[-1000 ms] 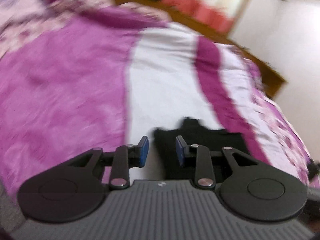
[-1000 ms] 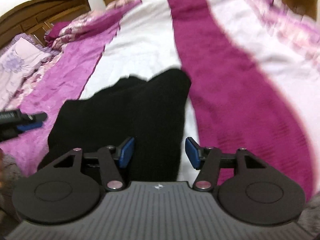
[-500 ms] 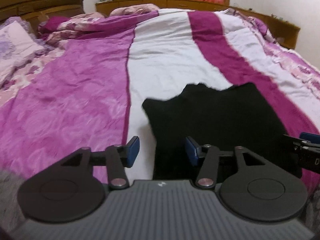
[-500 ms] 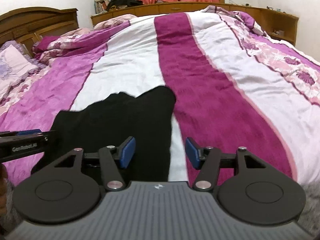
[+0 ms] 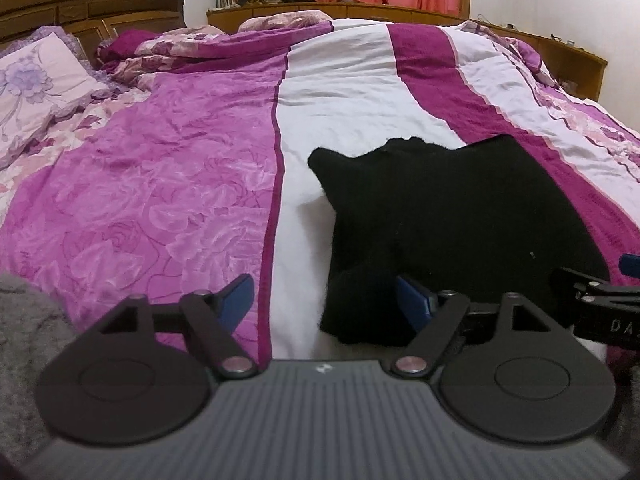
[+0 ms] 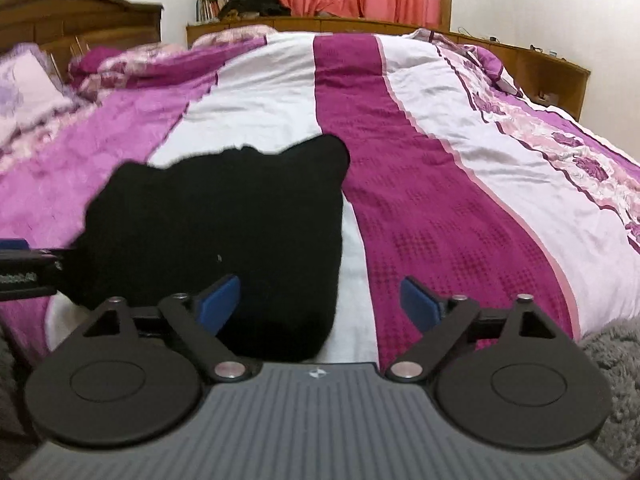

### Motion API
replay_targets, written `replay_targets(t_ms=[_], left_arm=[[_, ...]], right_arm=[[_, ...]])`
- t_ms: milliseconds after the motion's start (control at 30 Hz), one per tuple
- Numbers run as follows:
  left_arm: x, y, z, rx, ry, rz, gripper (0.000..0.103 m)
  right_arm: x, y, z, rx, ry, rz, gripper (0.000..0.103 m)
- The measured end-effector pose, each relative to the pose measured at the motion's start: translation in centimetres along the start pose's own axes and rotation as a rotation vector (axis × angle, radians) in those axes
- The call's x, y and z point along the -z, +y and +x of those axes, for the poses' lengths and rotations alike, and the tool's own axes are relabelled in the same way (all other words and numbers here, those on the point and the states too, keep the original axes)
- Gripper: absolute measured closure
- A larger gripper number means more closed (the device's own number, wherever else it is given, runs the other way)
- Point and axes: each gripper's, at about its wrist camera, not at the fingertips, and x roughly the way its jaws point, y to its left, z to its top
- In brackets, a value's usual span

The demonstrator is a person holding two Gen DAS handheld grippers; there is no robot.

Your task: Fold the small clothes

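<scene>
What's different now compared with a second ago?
Both grippers have come down closer to the black garment, and their jaws have just been opening wider. The left gripper now straddles the garment's near left corner, the right gripper its near right corner; neither grips it yet. The garment lies as before on the striped bedspread.

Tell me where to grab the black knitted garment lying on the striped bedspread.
Take the black knitted garment by its two near corners, coming low from the near edge: it lies flat, and the left tongs and right tongs, both just opened, each straddle one.
</scene>
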Motion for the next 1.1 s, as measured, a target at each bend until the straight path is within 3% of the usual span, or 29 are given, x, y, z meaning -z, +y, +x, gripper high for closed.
replay_targets(t_ms=[67,167,333,633,1100], left_arm=[[0.2,0.3,0.9,0.003,0.006,-0.001,0.017],[0.2,0.7,1.9,-0.024,0.033,0.002,0.003],[0.3,1.0,2.2,-0.004,0.040,0.003,0.003],[0.4,2.1,2.9,0.056,0.076,-0.064,0.001],[0.5,1.8,3.1,0.048,0.072,-0.044,0.000]], right_arm=[[0.0,-0.3,1.0,-0.002,0.019,0.009,0.001],[0.2,-1.2,2.9,-0.034,0.088,0.064,0.000],[0.5,-2.4,4.2,-0.100,0.138,0.146,0.000],[0.5,-1.8,4.7,-0.095,0.133,0.119,0.000],[0.4,-1.6,4.8,-0.089,0.132,0.100,0.000]])
